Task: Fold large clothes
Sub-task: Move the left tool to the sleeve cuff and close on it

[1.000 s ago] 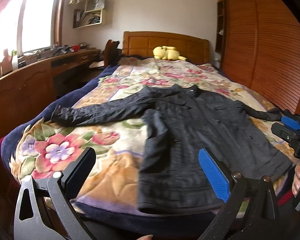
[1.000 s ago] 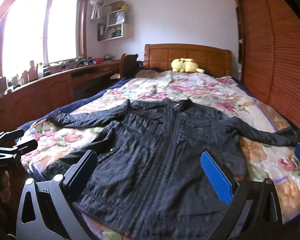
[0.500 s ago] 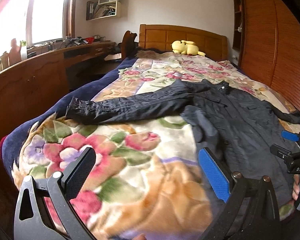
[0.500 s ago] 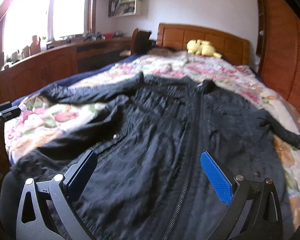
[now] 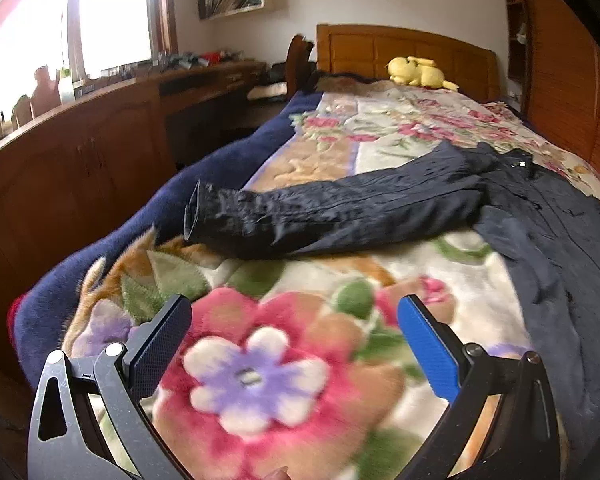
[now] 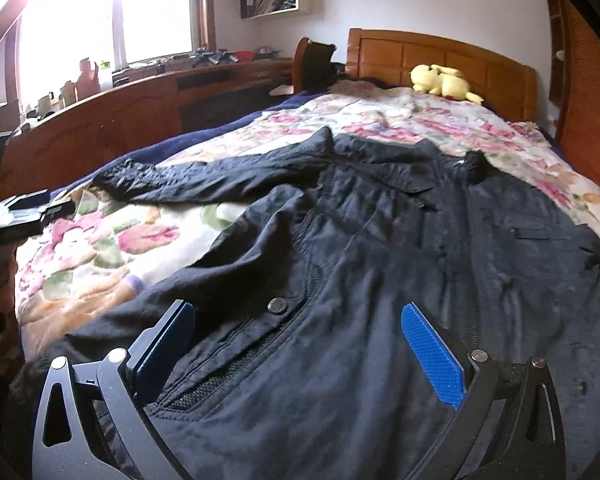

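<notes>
A dark navy jacket [image 6: 400, 248] lies spread front-up on the floral blanket [image 5: 260, 360], collar toward the headboard. Its left sleeve [image 5: 332, 208] stretches out toward the bed's left edge, cuff [image 5: 196, 216] open. My left gripper [image 5: 294, 344] is open and empty, low over the blanket, short of the sleeve. My right gripper [image 6: 298, 344] is open and empty, just above the jacket's lower front near a snap button [image 6: 277, 305]. The left gripper also shows at the left edge of the right wrist view [image 6: 24, 208].
A yellow plush toy [image 5: 418, 73] lies by the wooden headboard [image 5: 400, 52]. A long wooden desk [image 5: 100, 128] with clutter runs along the left under the window. A wooden wardrobe [image 5: 572, 80] stands on the right. A chair [image 6: 312, 60] stands by the bed.
My left gripper has moved left and lower toward the outstretched sleeve. My right gripper has dropped closer onto the jacket's lower front. Both stayed open.
</notes>
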A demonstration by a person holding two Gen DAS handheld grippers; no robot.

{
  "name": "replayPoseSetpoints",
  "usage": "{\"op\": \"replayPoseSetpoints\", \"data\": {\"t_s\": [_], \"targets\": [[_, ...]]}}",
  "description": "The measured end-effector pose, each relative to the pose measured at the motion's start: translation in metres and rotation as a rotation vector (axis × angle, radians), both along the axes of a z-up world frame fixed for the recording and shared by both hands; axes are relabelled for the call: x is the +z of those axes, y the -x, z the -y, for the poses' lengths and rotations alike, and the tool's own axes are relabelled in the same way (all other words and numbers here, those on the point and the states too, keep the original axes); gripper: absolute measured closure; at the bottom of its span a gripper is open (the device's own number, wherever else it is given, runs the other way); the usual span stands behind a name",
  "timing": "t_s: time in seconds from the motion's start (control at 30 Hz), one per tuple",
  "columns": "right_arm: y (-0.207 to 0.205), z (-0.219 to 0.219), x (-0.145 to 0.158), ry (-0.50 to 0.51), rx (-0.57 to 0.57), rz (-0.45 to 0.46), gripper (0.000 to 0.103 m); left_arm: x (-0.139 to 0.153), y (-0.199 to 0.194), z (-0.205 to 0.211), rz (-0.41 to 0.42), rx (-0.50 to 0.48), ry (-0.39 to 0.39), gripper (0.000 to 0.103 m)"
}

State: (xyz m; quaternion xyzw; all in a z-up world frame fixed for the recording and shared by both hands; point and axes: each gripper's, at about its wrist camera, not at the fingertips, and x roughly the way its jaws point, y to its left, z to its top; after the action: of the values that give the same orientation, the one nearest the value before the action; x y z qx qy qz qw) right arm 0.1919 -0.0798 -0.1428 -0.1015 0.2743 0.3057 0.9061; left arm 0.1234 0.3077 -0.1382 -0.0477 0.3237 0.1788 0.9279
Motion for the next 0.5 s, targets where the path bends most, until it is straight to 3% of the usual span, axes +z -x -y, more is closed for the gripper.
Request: {"op": "replayPoseSetpoints", "data": {"t_s": [0.13,0.33,0.5], "targets": [[-0.004,-0.006,-0.016,0.072,-0.025,-0.028,0.0,-0.014,-0.009,-0.03,-0.014,0.012,0.099,0.0],[-0.001,-0.007,-0.016,0.079,-0.028,-0.019,0.0,-0.032,-0.024,-0.071,-0.043,0.05,0.227,0.001],[-0.007,-0.004,-0.017,0.05,-0.034,-0.037,0.0,-0.025,-0.039,-0.098,-0.042,0.094,0.242,0.005]]}}
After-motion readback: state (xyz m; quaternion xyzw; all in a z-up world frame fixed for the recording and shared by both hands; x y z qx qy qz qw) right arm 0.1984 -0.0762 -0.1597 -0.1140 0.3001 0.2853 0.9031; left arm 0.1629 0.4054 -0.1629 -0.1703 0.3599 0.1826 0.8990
